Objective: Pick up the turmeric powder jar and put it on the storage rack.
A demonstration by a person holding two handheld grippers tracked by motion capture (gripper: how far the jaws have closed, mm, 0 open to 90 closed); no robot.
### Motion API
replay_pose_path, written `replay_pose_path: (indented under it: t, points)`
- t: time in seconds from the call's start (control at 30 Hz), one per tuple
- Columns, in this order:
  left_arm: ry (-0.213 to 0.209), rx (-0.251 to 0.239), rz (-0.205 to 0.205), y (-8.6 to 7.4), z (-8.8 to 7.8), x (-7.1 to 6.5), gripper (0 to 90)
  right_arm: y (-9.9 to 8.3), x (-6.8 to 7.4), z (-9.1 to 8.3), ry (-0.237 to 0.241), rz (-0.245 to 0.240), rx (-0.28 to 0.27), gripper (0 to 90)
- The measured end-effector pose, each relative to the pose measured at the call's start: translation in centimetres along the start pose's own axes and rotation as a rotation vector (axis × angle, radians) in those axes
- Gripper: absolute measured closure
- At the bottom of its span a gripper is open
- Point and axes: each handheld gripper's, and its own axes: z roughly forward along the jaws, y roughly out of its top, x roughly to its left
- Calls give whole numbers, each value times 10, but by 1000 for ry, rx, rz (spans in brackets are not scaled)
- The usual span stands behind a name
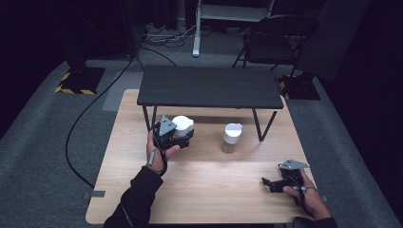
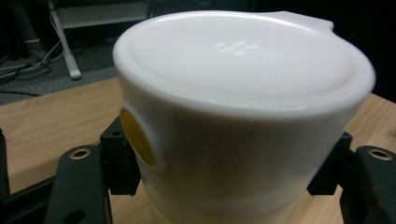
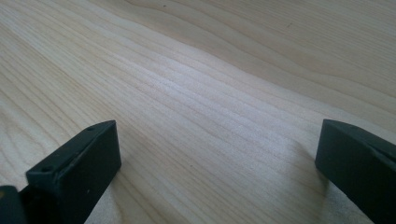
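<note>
A white tub with a white lid [image 1: 183,124] [image 2: 233,70] sits between the jaws of my left gripper [image 1: 184,135] [image 2: 229,163], which is shut on its sides, just in front of the black shelf's left legs. A yellowish oval patch marks the tub's side by the left jaw. A small jar with a white lid and tan contents [image 1: 232,137] stands upright on the wooden table [image 1: 214,190], to the right of the tub and apart from both grippers. My right gripper [image 1: 267,183] [image 3: 217,154] lies low over the table's front right corner, jaws wide open over bare wood.
A low black shelf [image 1: 209,88] stands on thin legs [image 1: 259,124] across the back half of the table. Beyond the table are grey carpet, a black cable [image 1: 76,128], a dark chair [image 1: 278,38] and a white stand.
</note>
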Motion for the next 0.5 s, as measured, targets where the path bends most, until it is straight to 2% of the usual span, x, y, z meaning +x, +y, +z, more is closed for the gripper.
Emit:
replay_pose_path:
  t: [0.13, 0.27, 0.5]
  points:
    - [2, -20, 12, 10, -6, -4, 299, 0, 0, 0, 0, 0, 0, 1]
    - [-4, -22, 39, 28, -13, -8, 300, 0, 0, 0, 0, 0, 0, 1]
    - [-16, -51, 37, 53, -23, -12, 301, 0, 0, 0, 0, 0, 0, 1]
